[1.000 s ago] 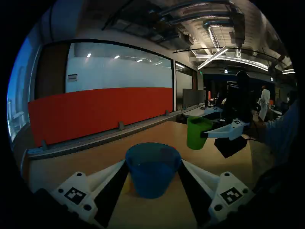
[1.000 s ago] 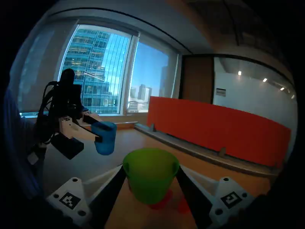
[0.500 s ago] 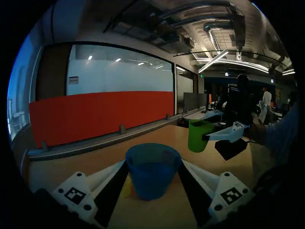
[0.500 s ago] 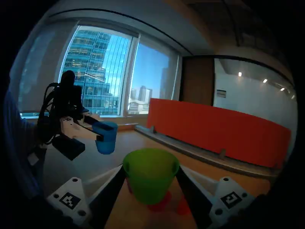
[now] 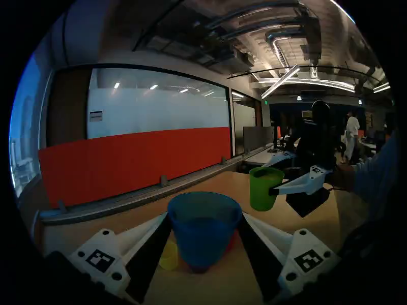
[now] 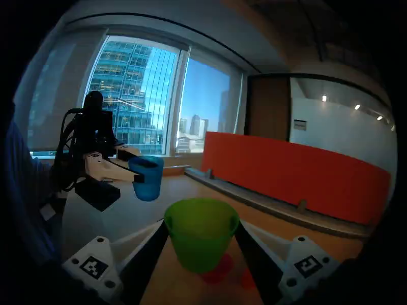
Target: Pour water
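A blue cup (image 5: 204, 230) with water in it sits upright between the fingers of my left gripper (image 5: 204, 239), which is shut on it above the wooden table (image 5: 127, 213). The right gripper view shows the same blue cup (image 6: 146, 179) held off to the left by the left gripper (image 6: 136, 178). My right gripper (image 6: 201, 244) is shut on an upright green cup (image 6: 201, 234). From the left gripper view the green cup (image 5: 264, 188) hangs at the right, held by the right gripper (image 5: 277, 190). The two cups are apart, at about the same height.
On the table below lie a yellow cup (image 5: 169, 255) and red cups (image 6: 220, 265). A long orange partition (image 5: 132, 157) runs behind the table, with windows (image 6: 147, 101) at one end. A sleeve (image 5: 379, 173) holds the right gripper; people stand far off (image 5: 351, 134).
The two held cups have drawn a little closer to each other. Both views have lifted slightly, showing more of the yellow and red cups on the table below.
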The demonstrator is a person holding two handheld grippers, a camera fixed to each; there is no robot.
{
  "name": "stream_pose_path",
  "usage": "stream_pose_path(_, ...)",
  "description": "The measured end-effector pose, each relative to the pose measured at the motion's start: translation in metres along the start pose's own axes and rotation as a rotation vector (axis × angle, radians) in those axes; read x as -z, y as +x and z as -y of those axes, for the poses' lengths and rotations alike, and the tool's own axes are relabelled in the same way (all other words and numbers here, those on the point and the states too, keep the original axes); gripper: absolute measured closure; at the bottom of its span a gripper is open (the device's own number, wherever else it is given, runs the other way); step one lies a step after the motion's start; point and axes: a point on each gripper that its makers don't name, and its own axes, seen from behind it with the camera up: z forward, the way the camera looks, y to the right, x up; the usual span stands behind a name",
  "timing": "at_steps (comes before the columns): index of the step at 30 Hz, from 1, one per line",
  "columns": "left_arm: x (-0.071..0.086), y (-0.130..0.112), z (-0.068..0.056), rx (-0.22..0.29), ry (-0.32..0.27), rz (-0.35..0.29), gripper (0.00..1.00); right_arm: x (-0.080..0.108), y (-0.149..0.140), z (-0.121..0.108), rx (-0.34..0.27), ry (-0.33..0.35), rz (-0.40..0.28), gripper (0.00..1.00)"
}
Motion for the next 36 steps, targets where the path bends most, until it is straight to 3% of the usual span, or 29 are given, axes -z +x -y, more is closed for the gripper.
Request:
stream_pose_path(6,0.000,0.008,0.003,-0.055,0.017,-0.002,0.14,-0.005,0.000,0.006,0.001,0.018,-0.002,0.09)
stream_pose_path(18,0.000,0.033,0.005,-0.110,0.039,-0.037,0.14,-0.016,0.001,0.020,0.008,0.059,-0.011,0.09)
stream_pose_path(36,-0.002,0.063,-0.010,-0.272,0.049,-0.052,0.14,-0.029,0.003,0.040,0.000,0.111,-0.023,0.09)
